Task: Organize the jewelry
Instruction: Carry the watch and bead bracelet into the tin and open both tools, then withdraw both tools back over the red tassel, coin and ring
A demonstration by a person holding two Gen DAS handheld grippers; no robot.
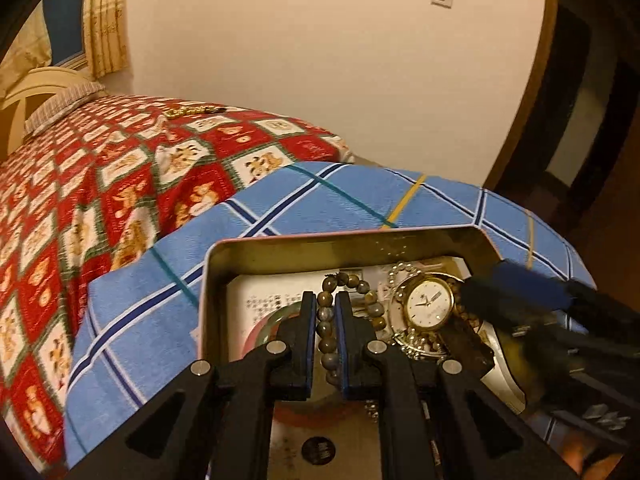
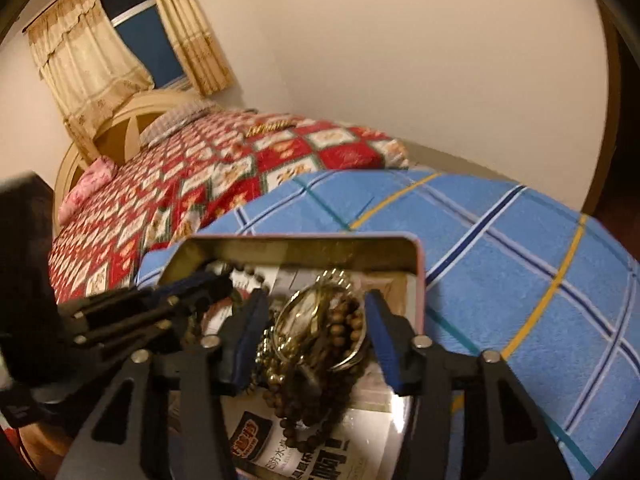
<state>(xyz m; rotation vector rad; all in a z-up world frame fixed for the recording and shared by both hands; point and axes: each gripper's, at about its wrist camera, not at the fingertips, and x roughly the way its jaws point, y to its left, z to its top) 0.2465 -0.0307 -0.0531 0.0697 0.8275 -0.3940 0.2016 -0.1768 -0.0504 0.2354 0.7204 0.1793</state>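
An open tin (image 1: 340, 246) (image 2: 304, 246), gold inside with a pink rim, lies on a blue plaid cloth. In the left wrist view my left gripper (image 1: 325, 299) is down in the tin, shut on a strand of grey-brown stone beads (image 1: 325, 332). A gold watch with a white dial (image 1: 428, 304) lies to its right among chains and wooden beads. In the right wrist view my right gripper (image 2: 314, 316) stands open astride that pile of watch, chain and wooden beads (image 2: 320, 344), pads apart from it. The left gripper (image 2: 216, 280) shows at the left.
The blue plaid cloth (image 1: 360, 200) (image 2: 520, 264) covers a rounded surface beside a bed with a red patterned quilt (image 1: 100, 184). A gold piece of jewelry (image 1: 192, 111) (image 2: 268, 128) lies far back on the quilt. A dark wooden door frame (image 1: 540, 120) stands at the right.
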